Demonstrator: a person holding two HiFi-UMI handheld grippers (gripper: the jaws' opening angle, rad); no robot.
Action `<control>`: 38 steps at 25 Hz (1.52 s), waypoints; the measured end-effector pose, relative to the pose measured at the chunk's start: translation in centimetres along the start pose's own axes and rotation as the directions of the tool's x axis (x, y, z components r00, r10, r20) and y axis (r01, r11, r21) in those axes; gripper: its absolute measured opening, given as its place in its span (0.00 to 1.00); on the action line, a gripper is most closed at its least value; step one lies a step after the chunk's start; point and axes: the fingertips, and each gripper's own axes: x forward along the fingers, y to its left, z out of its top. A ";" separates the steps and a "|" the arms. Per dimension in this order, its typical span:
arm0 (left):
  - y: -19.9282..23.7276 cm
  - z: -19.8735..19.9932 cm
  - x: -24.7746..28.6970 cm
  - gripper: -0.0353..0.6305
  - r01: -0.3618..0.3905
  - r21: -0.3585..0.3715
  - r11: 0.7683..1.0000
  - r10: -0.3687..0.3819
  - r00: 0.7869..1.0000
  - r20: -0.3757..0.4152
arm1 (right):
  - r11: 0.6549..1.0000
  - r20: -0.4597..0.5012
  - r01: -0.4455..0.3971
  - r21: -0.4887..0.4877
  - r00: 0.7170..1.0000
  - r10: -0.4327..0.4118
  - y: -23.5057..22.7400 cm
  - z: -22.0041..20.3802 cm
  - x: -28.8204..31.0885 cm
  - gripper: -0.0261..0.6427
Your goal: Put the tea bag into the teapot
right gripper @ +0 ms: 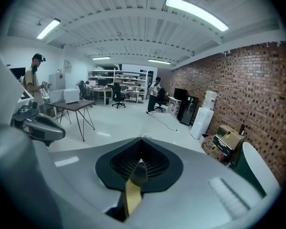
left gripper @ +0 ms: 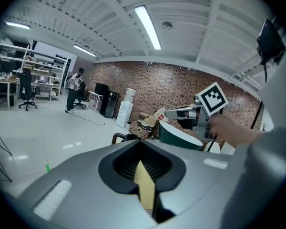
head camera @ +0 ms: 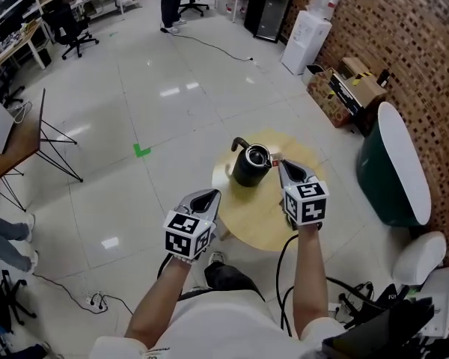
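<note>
A black teapot (head camera: 251,164) with its lid off stands on a round wooden table (head camera: 266,219). My right gripper (head camera: 279,163) is just right of the pot's rim, shut, with a small white-and-red tea bag (head camera: 275,156) pinched at its tip. In the right gripper view only a white sliver (right gripper: 143,136) shows past the closed jaws. My left gripper (head camera: 212,194) hovers at the table's left edge, short of the pot, shut and holding nothing. In the left gripper view, the teapot handle (left gripper: 118,137) peeks over the jaws and the right gripper (left gripper: 181,112) is in the air beyond.
A dark green tub with a white rim (head camera: 395,167) stands right of the table. Cardboard boxes (head camera: 344,88) and a water dispenser (head camera: 307,32) line the brick wall. A folding table (head camera: 15,144) is at the left, with cables (head camera: 97,301) on the floor.
</note>
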 end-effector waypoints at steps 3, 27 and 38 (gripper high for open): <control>0.2 0.4 1.6 0.07 -0.001 -0.012 1.000 0.001 1.000 -0.017 | 0.999 -0.061 -0.015 -0.050 0.998 0.012 -1.0 -0.1 2.6 0.04; 2.5 -1.0 8.7 0.07 -0.022 -0.139 0.990 0.011 0.997 -0.076 | 0.958 -0.444 -0.249 -0.145 0.881 0.162 -0.9 -10.3 16.6 0.04; 2.9 -1.9 8.0 0.07 -0.035 -0.159 0.987 0.022 0.996 -0.083 | 0.961 -0.436 -0.224 -0.162 0.890 0.133 -1.0 -10.6 17.6 0.14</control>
